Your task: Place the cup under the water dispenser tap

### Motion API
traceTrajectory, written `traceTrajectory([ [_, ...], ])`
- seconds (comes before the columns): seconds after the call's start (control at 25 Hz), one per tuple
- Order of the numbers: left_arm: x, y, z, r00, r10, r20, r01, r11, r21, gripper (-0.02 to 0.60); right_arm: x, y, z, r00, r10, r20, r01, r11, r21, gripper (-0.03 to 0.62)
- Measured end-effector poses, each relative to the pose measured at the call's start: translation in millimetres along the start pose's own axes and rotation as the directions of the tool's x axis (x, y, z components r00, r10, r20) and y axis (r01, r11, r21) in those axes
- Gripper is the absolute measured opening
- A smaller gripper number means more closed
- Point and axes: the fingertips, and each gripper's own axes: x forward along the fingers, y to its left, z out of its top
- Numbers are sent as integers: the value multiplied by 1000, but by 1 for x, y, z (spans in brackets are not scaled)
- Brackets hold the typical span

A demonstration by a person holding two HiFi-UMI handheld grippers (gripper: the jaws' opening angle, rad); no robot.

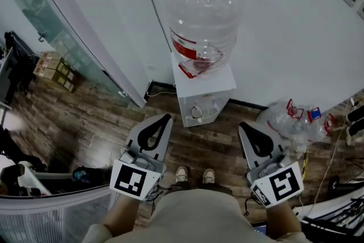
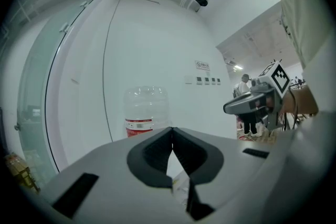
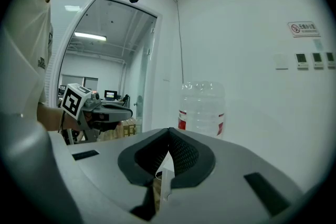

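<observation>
The water dispenser [image 1: 202, 91] stands against the white wall, white-bodied, with a big clear bottle [image 1: 203, 14] bearing a red label on top. A small round rim [image 1: 197, 112] shows on its front; I cannot tell whether it is a cup. My left gripper [image 1: 166, 118] is held just left of the dispenser's foot, and my right gripper [image 1: 243, 124] just right of it. Both point at the dispenser. In the left gripper view the left gripper [image 2: 172, 131] has its tips together, empty. In the right gripper view the right gripper [image 3: 169, 131] is likewise shut and empty.
Clear plastic bags and bottles [image 1: 290, 119] lie on the wooden floor at the right, with cables [image 1: 335, 190] nearby. Cardboard boxes [image 1: 54, 70] sit by the glass wall [image 1: 51, 25] at the left. A white ribbed bin [image 1: 51, 216] stands at lower left. My shoes [image 1: 193, 175] are between the grippers.
</observation>
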Motion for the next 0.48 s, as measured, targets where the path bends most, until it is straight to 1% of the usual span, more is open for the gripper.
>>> traceTrajectory([
  [0.12, 0, 1, -1, 1000, 9, 2, -9, 1000, -4, 6, 0, -7, -4, 1000, -17, 4, 17, 1000, 7, 6],
  [0.28, 3, 1, -1, 1000, 4, 5, -4, 1000, 15, 6, 0, -20, -2, 998, -51, 19, 51, 998, 32, 6],
  [0.48, 0, -4, 3, 1000, 0, -1, 0, 1000, -18, 6, -2, -18, 3, 999, -42, 28, 40, 997, 61, 6],
])
